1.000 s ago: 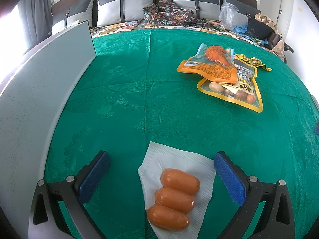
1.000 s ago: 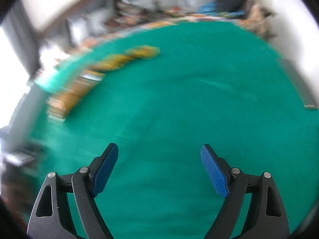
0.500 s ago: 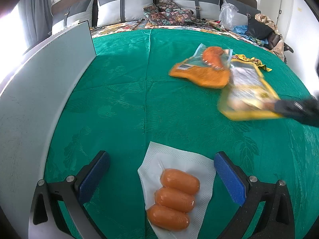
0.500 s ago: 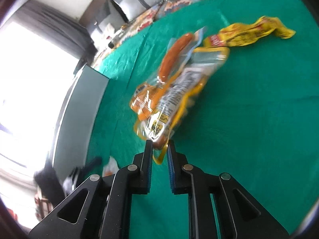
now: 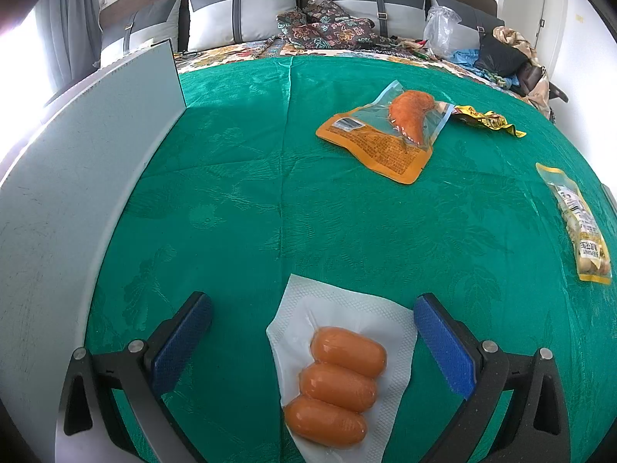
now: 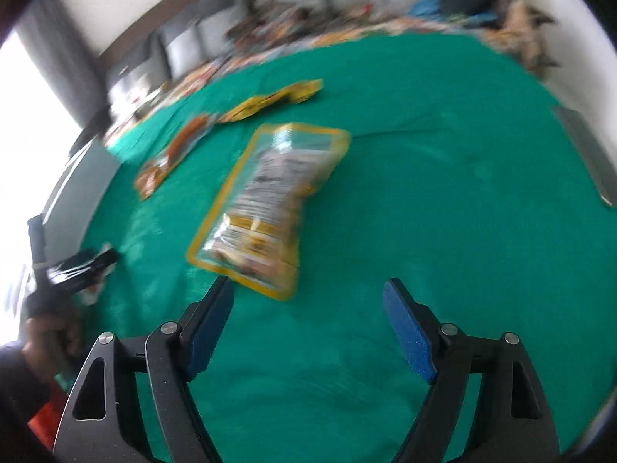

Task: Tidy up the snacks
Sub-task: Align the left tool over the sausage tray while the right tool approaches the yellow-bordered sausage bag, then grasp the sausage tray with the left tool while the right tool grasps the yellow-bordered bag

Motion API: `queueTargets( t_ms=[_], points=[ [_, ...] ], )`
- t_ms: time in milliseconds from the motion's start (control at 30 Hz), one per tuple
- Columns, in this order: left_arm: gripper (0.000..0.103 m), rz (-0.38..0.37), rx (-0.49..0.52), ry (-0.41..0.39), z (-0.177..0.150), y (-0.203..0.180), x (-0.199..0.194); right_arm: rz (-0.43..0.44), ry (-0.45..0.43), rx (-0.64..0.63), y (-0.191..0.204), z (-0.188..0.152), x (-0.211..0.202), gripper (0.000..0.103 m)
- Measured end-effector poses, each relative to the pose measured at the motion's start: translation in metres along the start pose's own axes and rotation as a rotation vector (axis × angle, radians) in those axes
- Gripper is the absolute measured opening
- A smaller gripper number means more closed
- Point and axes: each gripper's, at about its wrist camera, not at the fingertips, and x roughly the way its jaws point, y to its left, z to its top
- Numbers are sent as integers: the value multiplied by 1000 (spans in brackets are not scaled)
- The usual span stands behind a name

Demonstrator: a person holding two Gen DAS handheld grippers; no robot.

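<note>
My left gripper (image 5: 312,341) is open, its fingers either side of a white pack of three sausages (image 5: 339,374) on the green cloth (image 5: 250,200). An orange pack with a chicken piece (image 5: 389,135) lies further back, a yellow wrapper (image 5: 488,120) behind it. A yellow-edged snack bag (image 5: 578,223) lies at the right edge. In the blurred right wrist view that bag (image 6: 270,208) lies just ahead of my open, empty right gripper (image 6: 308,320). The orange pack (image 6: 173,158) and yellow wrapper (image 6: 277,102) lie beyond.
A grey board (image 5: 65,200) stands along the left side of the cloth. Pillows (image 5: 239,15) and clutter with a plastic bag (image 5: 439,31) lie at the back. The left gripper and the hand holding it (image 6: 61,289) show at the left of the right wrist view.
My right gripper pulled the yellow-edged bag off the pile toward the right, let go of it and opened. The left gripper has not moved.
</note>
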Motion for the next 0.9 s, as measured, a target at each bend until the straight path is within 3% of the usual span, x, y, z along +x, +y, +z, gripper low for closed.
queueTargets(
  t_ms=[133,300,467,900],
  points=[
    [103,0,0,0,0,0,0,-157,-80,-16,-6,-20,-7,83],
    [103,0,0,0,0,0,0,-309,-57,-52,-14,-15,3,82],
    [103,0,0,1,0,0,0,-338,-32,12,-37,-17,3,82],
    [103,3,4,5,1,0,1,-348,-44,19,-38,-16,9,90]
  ],
)
